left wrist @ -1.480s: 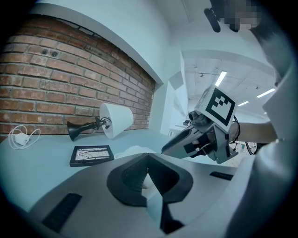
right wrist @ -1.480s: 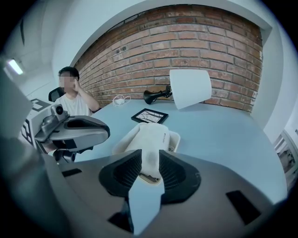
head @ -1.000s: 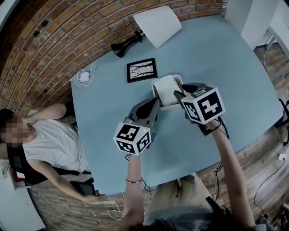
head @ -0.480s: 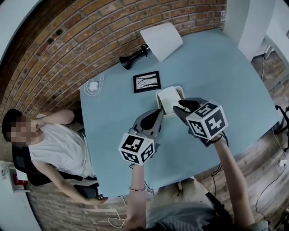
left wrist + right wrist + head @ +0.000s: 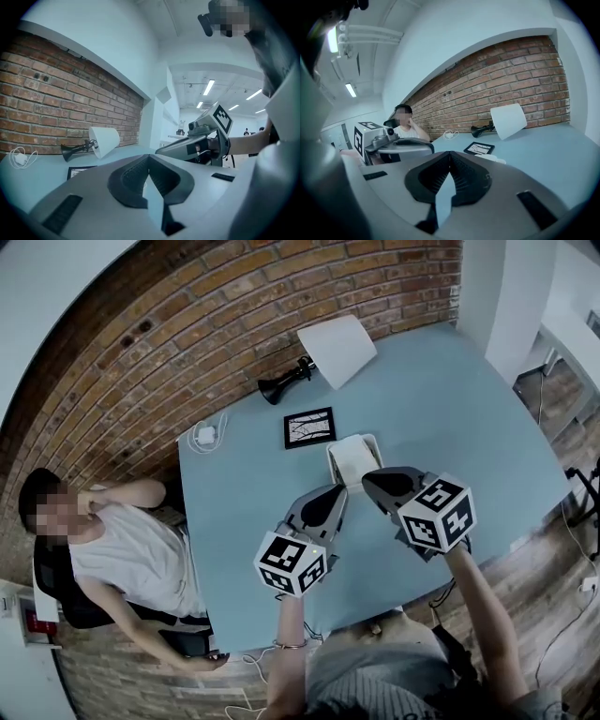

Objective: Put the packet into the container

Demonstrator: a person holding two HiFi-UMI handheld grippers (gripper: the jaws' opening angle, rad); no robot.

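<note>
Bearing markers (image 5: 279, 557): L gripper (image 5: 339, 493), R gripper (image 5: 368, 480), shut

You have wide bare surface (image 5: 469, 418) right of the container (image 5: 331, 457). On its far left the picture frame (image 5: 310, 427) lies near, with the lamp (image 5: 336, 351) on its side and what looks like a charger cable (image 5: 208, 435) beyond.

The container (image 5: 331, 457) is sitting upright on the pale blue surface (image 5: 441, 399), near its middle. It is a small white rectangular tub with rounded corners, and its open top is facing up. The packet (image 5: 353, 460), pale and flat, is lying inside it and taking up most of the opening; no print on it is showing at this size.
</note>
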